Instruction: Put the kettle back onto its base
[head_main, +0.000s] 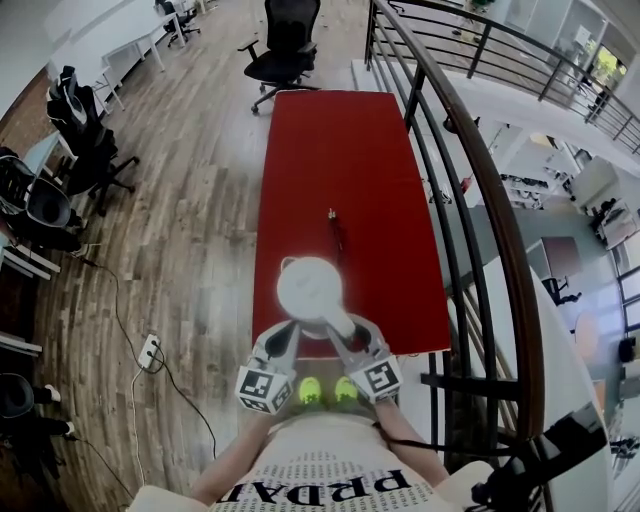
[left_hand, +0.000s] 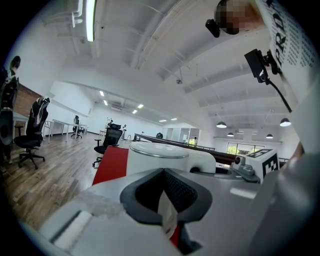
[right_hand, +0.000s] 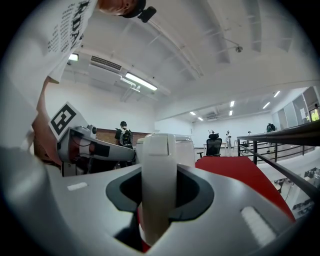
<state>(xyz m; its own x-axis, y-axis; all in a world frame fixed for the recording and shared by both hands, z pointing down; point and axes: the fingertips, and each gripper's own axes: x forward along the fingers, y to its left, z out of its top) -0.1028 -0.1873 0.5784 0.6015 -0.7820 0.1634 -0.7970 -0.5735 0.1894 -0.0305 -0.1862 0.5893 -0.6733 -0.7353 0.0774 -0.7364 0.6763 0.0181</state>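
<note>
Two grippers: both are on the near side of the kettle (head_main: 310, 287), one at each side of its handle (right_hand: 159, 172).
Right gripper (head_main: 345, 338): its jaws stand apart and press on the handle from both sides. The handle fills the gap between them, so this gripper holds the kettle.
Left gripper (head_main: 286, 333): its jaws meet at the tips and nothing is held between them. The tips are at the left side of the kettle, just under the rim of the lid. I cannot tell if they touch the kettle or are only just beside it.
Kettle: white, round and upright, with the lid closed. It is over the near end of the red tabletop (head_main: 340, 170). Seen from above, it hides what is under it, so I cannot tell if it stands on something or is lifted.
Thin dark thing (head_main: 335, 235): it lies on the tabletop just beyond the kettle and points away from it; it is too small to name.
Office chair (head_main: 285, 45): far beyond the kettle, past the far end of the tabletop.
Railing (head_main: 470, 170): to the right of the kettle, running away from it.
Power strip (head_main: 148, 352): on the wooden floor (head_main: 190, 220), to the left of the kettle.
</note>
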